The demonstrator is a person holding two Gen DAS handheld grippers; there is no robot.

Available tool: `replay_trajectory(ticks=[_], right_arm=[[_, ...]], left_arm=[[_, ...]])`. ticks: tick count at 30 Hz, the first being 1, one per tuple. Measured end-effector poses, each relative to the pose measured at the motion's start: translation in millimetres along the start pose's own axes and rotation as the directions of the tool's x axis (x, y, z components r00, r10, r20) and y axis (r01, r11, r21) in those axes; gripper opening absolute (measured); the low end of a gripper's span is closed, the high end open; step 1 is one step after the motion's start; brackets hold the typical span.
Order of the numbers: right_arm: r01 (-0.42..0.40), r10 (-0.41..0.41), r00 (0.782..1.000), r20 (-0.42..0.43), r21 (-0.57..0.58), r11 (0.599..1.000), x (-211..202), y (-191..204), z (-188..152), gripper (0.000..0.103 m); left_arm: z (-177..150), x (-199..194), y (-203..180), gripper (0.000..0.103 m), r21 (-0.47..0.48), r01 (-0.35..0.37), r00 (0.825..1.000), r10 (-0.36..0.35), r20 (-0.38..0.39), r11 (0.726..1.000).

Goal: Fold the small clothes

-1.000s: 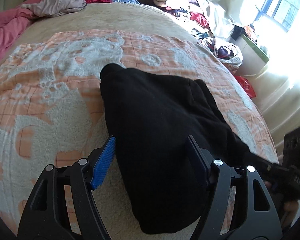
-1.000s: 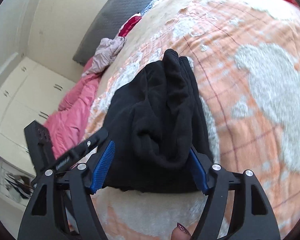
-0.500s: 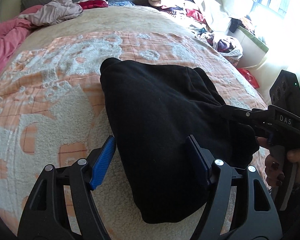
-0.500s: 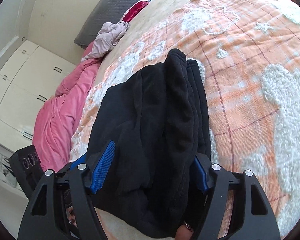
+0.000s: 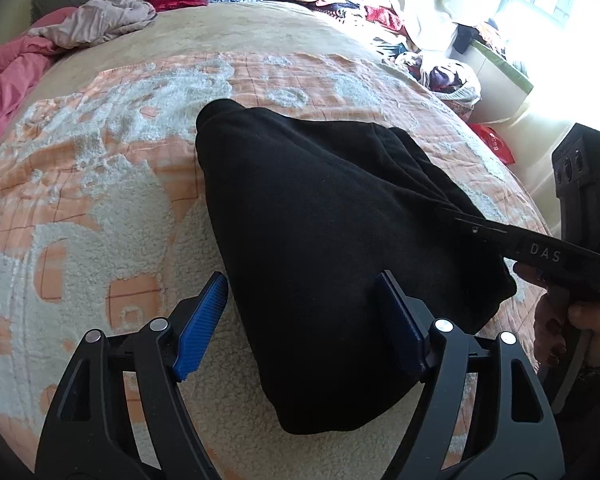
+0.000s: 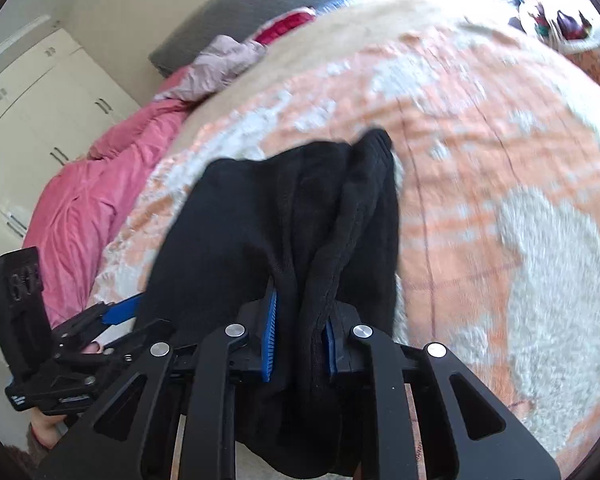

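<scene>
Black garment (image 5: 320, 232) on orange-and-white fleece blanket (image 5: 100, 184), right tool (image 6: 300, 336) closing onto its bunched edge, left tool (image 5: 300, 320) opening wide.

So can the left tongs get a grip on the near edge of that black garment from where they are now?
Probably yes. The left tongs stand open astride the near edge of the black garment, nothing between pads and cloth. The right tongs are closing on a bunched fold at the other side, clear of that edge.
</scene>
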State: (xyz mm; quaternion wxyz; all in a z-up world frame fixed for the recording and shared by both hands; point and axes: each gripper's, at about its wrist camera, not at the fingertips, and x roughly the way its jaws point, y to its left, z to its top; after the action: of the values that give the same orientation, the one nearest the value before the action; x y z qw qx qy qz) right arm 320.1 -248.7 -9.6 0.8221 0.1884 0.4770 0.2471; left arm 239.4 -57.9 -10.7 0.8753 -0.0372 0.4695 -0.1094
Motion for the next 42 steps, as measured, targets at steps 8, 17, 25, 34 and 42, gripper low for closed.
replay_trajectory(ticks=[8, 17, 25, 34, 42], right_arm=[[0.034, -0.034, 0.999, 0.021, -0.008, 0.999, -7, 1, -6, 0.017], [0.057, -0.058, 0.997, 0.049, 0.009, 0.998, -26, -4, -14, 0.044], [0.143, -0.127, 0.971, 0.204, -0.067, 0.988, -66, 21, -27, 0.065], [0.25, -0.187, 0.903, 0.387, -0.118, 0.961, -99, 37, -51, 0.095], [0.288, -0.161, 0.828, 0.537, -0.16, 0.944, -133, 52, -79, 0.098]], left_arm=[[-2, 1, 0, 0.068, -0.012, 0.017, 1.0, -0.017, -0.003, 1.0], [-4, -4, 1, 0.068, -0.027, 0.011, 1.0, -0.01, 0.011, 1.0], [-6, -18, -2, 0.071, -0.033, 0.001, 1.0, 0.0, 0.027, 0.999], [-15, -52, -8, 0.084, -0.006, -0.021, 0.996, 0.022, 0.087, 1.0], [-30, -87, -7, 0.093, -0.016, 0.005, 0.985, -0.002, 0.174, 1.0]])
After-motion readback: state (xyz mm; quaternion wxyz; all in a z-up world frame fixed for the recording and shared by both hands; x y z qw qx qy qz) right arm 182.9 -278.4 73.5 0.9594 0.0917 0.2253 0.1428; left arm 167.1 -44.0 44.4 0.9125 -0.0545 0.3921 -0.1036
